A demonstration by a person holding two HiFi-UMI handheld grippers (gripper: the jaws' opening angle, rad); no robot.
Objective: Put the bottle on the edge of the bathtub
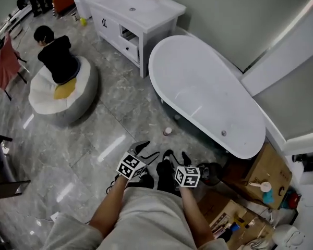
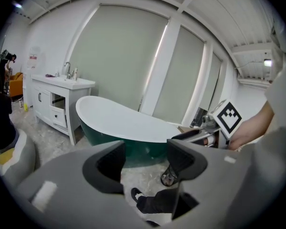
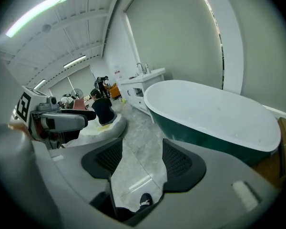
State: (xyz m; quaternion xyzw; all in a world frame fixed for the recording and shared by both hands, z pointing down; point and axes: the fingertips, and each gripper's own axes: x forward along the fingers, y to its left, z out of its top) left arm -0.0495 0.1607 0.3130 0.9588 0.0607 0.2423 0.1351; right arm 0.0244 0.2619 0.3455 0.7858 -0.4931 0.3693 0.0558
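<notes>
The left gripper (image 1: 146,151) and right gripper (image 1: 176,155) hang side by side above the grey floor (image 1: 109,124). Each has its jaws spread, with nothing between them. The white tub (image 1: 198,72) stands just ahead. A small pale bottle (image 1: 168,131) sits on the floor just beside the tub's near side, apart from both grippers.

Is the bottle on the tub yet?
Not yet. Done: nothing, the tub rim is bare. In hand: nothing, the left gripper and right gripper are open and empty. Left: pick up the bottle, maybe the small pink thing by the tub, and stand it on the rim.
</notes>
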